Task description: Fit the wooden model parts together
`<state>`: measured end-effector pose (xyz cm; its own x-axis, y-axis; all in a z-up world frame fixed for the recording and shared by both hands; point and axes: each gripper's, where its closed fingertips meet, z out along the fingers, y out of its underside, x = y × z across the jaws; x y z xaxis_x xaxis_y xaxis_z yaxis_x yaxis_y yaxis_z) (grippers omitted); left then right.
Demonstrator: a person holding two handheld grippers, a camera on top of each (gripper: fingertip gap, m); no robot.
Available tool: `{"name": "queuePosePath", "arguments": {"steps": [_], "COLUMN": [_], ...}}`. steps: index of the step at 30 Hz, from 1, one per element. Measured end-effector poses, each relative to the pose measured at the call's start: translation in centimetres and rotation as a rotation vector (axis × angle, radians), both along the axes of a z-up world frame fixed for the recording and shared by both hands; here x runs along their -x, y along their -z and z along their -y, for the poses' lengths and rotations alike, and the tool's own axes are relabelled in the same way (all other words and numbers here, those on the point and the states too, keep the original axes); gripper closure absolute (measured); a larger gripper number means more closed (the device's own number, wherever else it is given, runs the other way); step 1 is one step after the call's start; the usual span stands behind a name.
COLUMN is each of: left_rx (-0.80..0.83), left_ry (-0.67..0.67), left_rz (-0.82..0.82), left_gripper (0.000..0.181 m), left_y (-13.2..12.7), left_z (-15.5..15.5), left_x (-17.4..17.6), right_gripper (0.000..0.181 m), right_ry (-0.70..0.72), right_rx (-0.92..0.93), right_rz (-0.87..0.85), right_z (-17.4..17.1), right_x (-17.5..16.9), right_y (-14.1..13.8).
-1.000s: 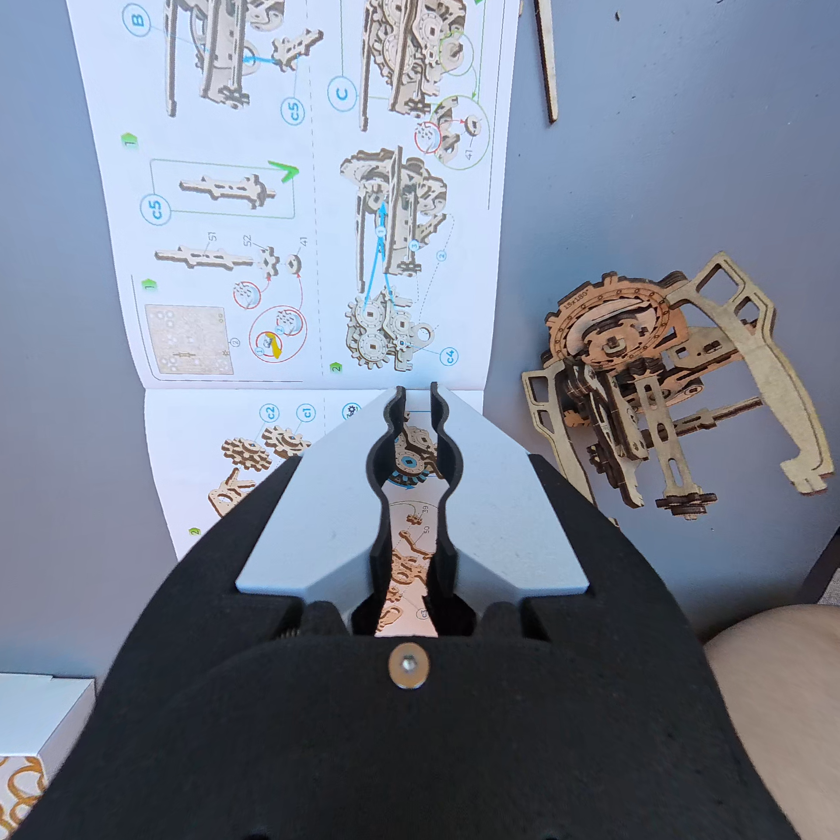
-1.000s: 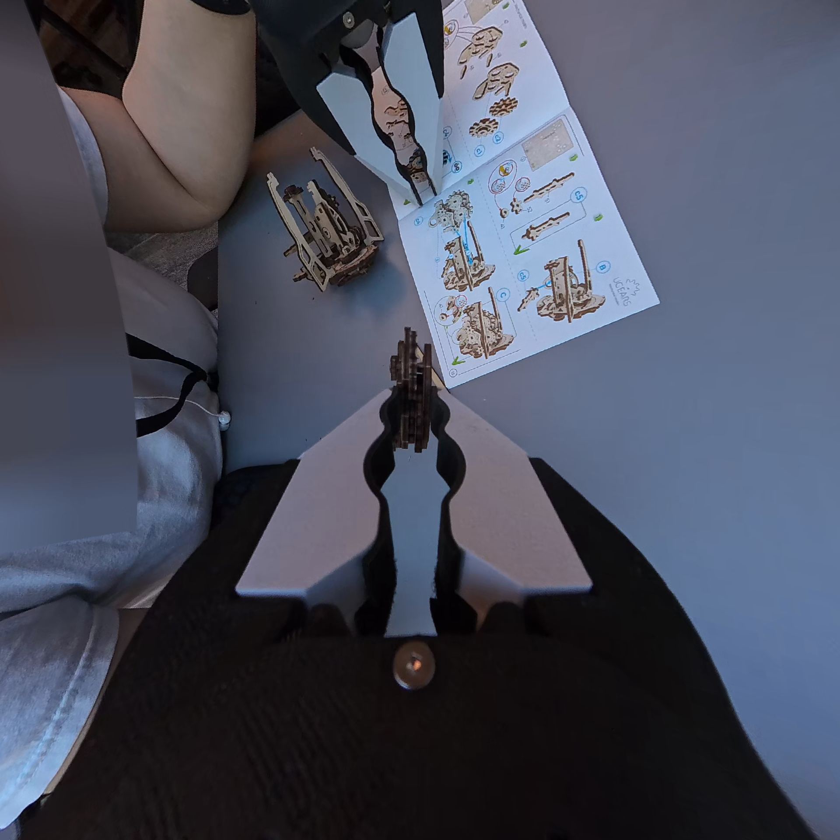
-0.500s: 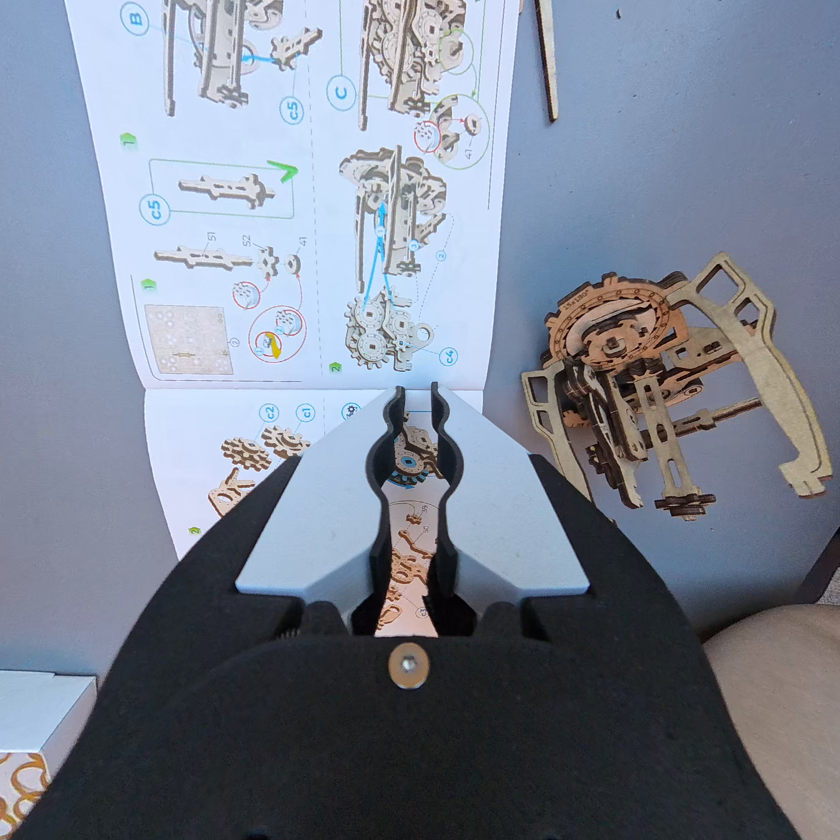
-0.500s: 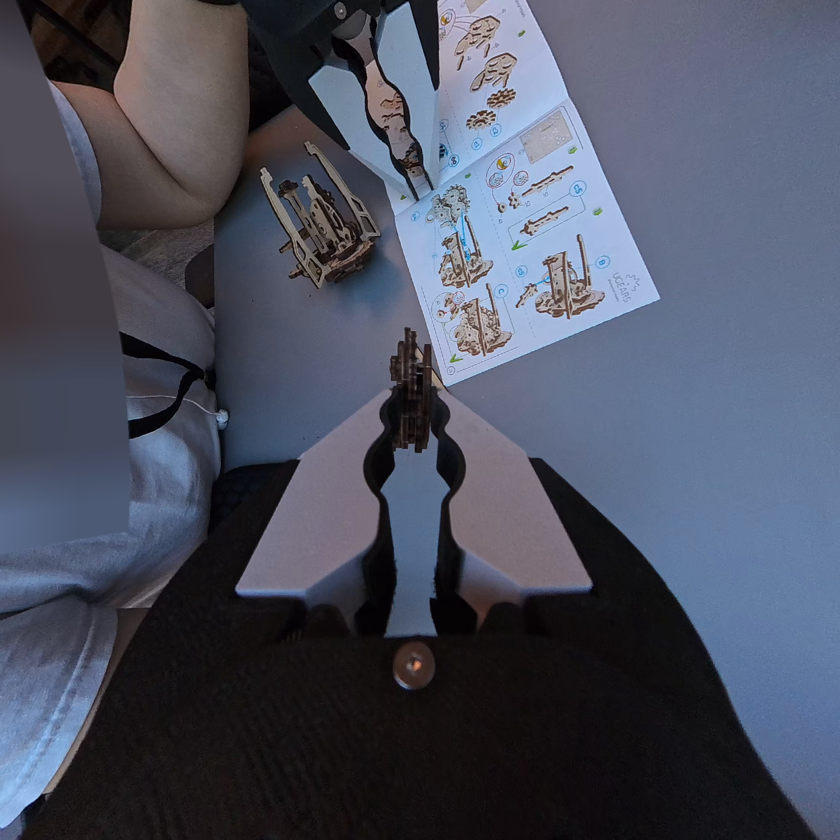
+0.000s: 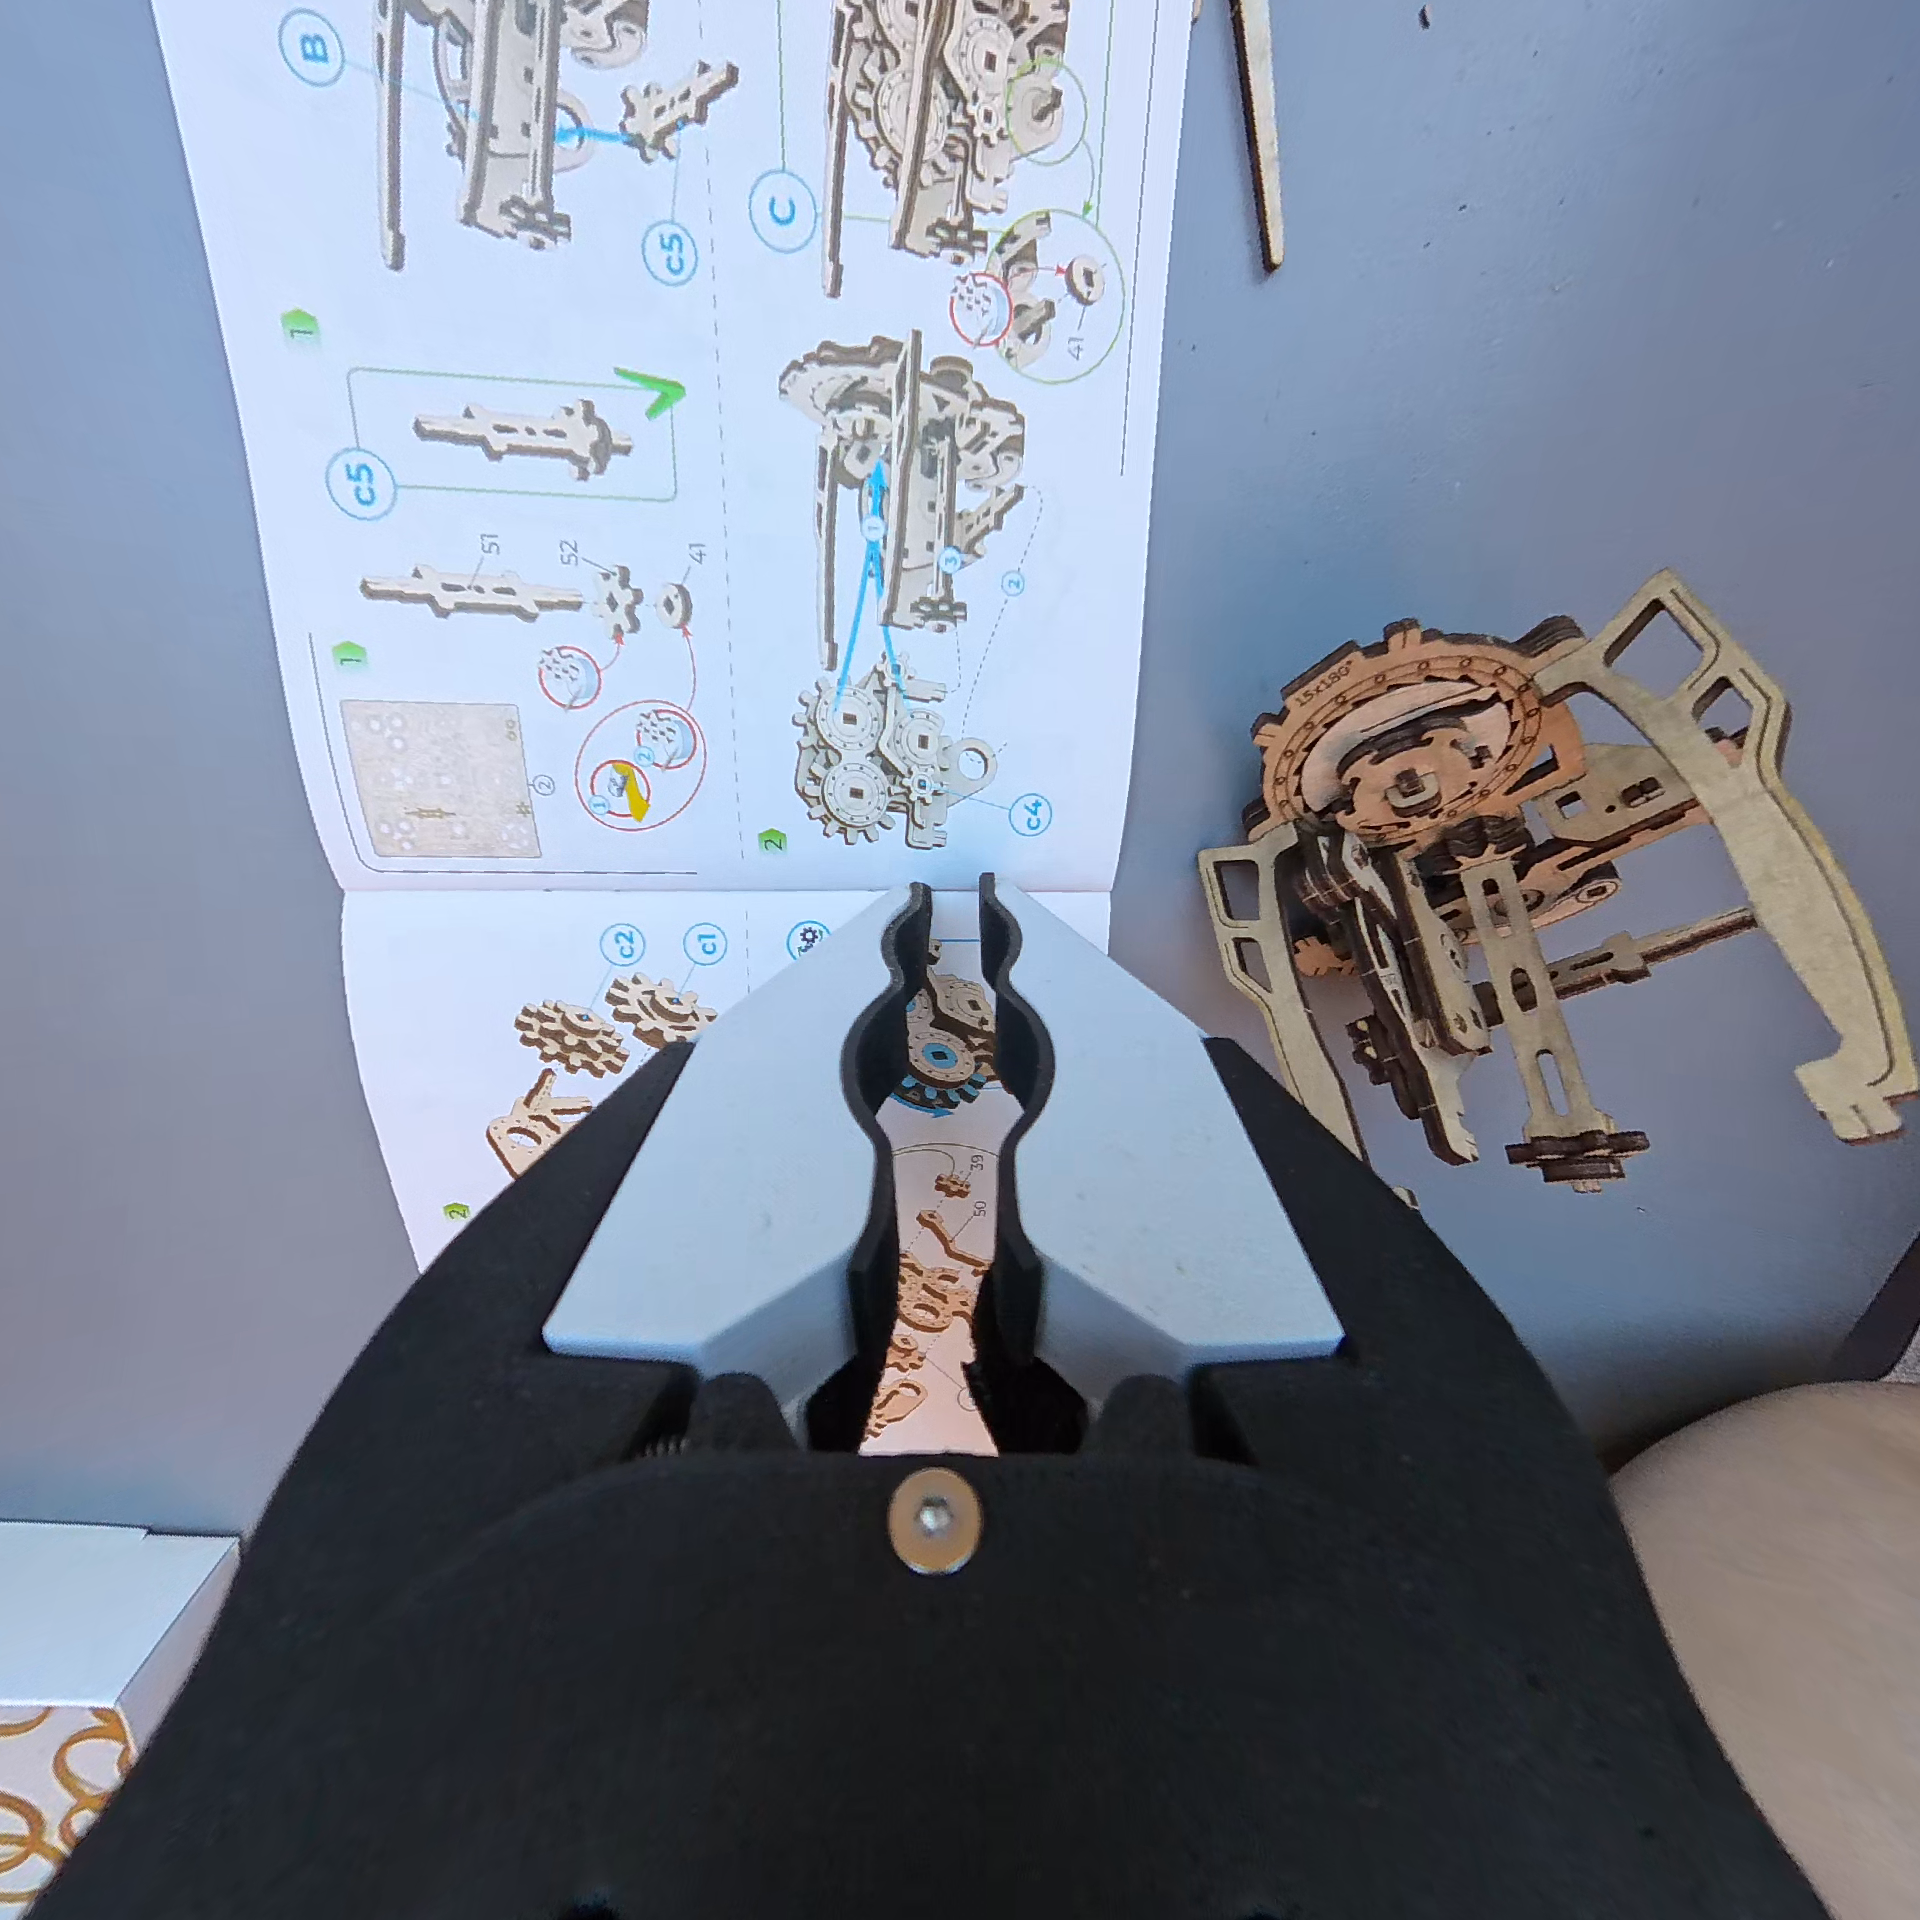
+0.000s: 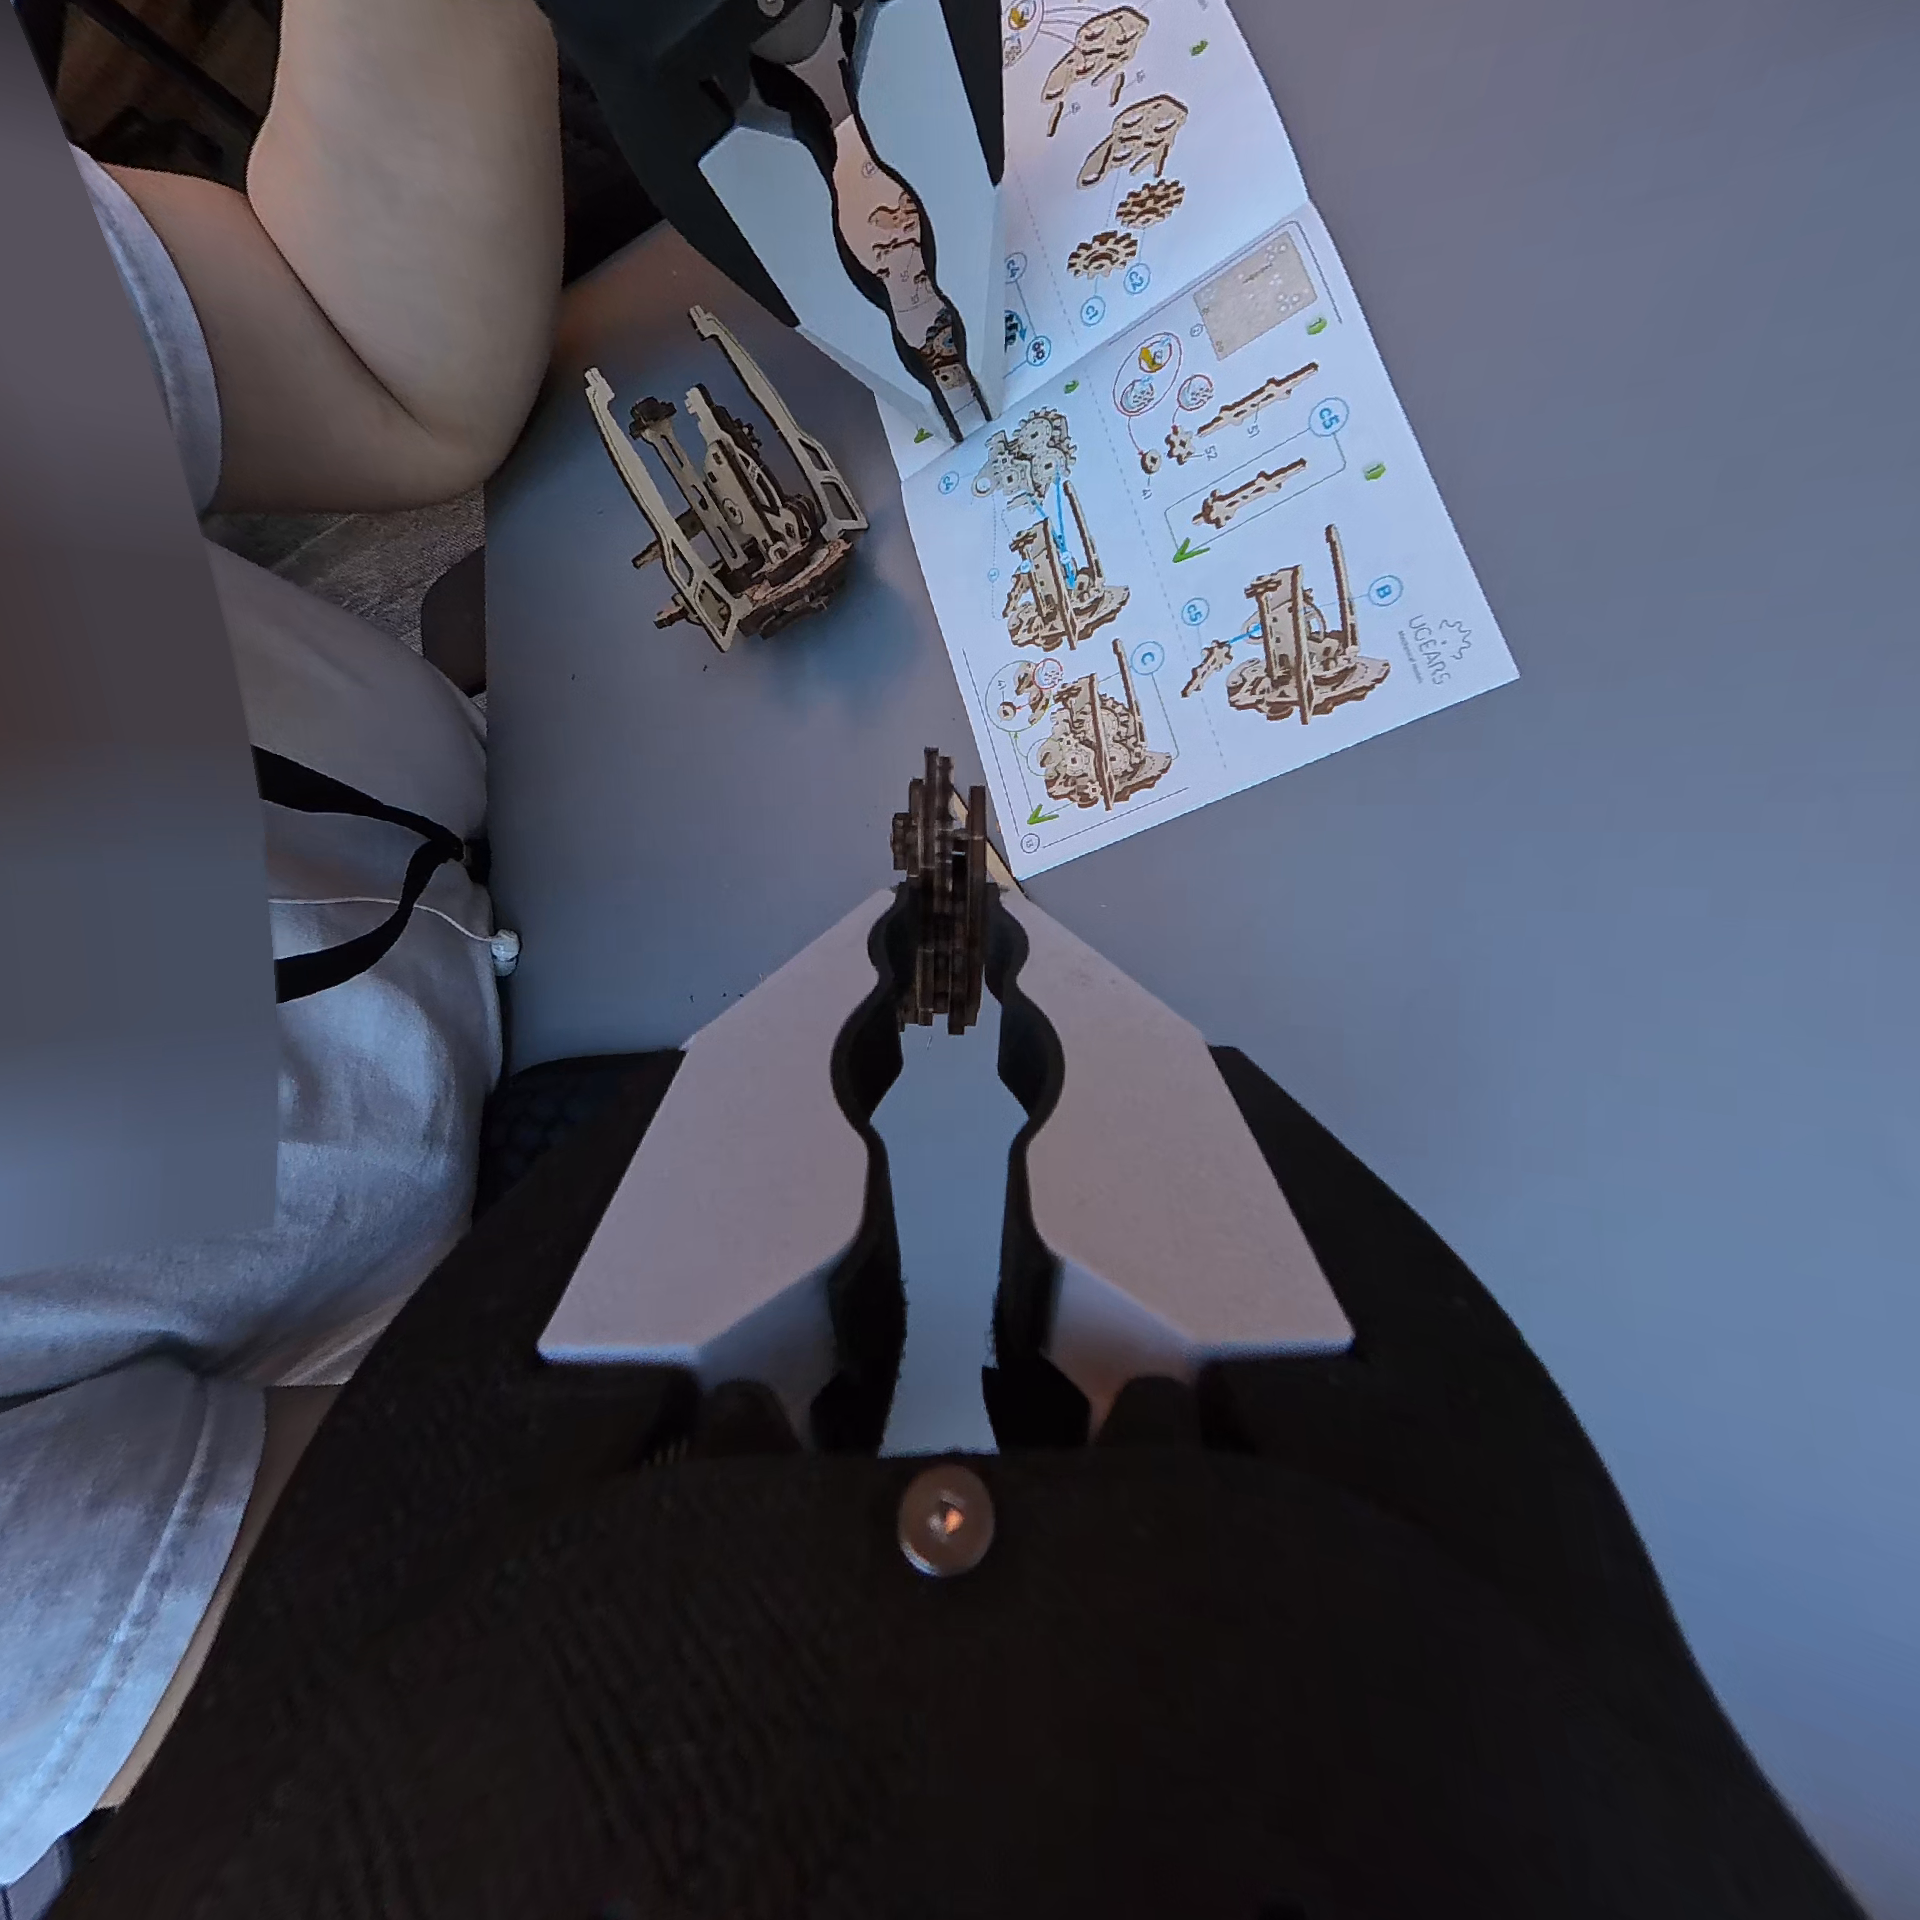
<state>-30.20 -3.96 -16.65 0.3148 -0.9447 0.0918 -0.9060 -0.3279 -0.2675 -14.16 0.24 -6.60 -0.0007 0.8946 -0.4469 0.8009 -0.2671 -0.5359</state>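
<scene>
A partly built wooden model with a gear ring and curved legs lies on the grey table, to the right of my left gripper. The left gripper hovers over the instruction sheet, its jaws shut to a narrow slit with nothing between them. My right gripper is shut on a small dark wooden gear cluster, held upright above the table. In the right wrist view the model lies beyond it to the left, with the left gripper over the sheet.
A thin wooden strip lies beyond the sheet's right edge. A white box sits at the near left. A person's arm and lap are at the table's edge, close to the model. My right fingertips sit around 20 cm from my left ones.
Almost nothing. The right wrist view has turned very slightly, still holding the gear cluster. The left gripper and the model have not moved.
</scene>
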Motion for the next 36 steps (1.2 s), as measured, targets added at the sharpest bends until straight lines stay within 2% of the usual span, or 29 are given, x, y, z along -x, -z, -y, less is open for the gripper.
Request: {"name": "queuePosePath", "arguments": {"steps": [1,10,19,25,28,30,34,36], "left_rx": [-0.001,-0.026,-0.098,-0.280,-0.358,-0.381,-0.496,-0.566], "left_ry": [0.001,0.023,0.050,0.054,-0.074,-0.196,-0.378,-0.451], "left_rz": [0.000,-0.021,-0.067,-0.167,-0.184,-0.086,0.310,0.449], "left_gripper": [0.174,0.179,0.180,0.162,0.155,0.152,0.147,0.141], "left_y": [0.0,0.1,0.2,-0.4,-2.1,-3.9,-8.2,-9.7], "left_z": [0.0,-0.2,-1.2,-3.3,-4.1,-3.6,-0.7,1.1], "left_x": [0.0,0.1,0.2,1.7,3.8,4.5,3.9,4.3], "right_gripper": [0.170,0.170,0.170,0.171,0.171,0.171,0.171,0.171], "right_ry": [-0.001,-0.013,-0.131,-0.210,-0.277,-0.302,-0.309,-0.311], "right_rx": [0.000,0.011,0.079,0.127,0.117,0.131,0.247,0.318], "right_rz": [-0.001,0.004,-0.028,-0.191,-0.303,-0.336,-0.451,-0.465], "right_z": [0.0,0.2,2.6,4.1,4.8,5.0,5.3,5.3], "right_x": [0.0,0.5,3.7,7.3,9.0,9.8,11.5,12.1], "right_y": [0.0,0.3,0.9,-0.9,-1.4,-1.1,-1.4,-1.0]}}
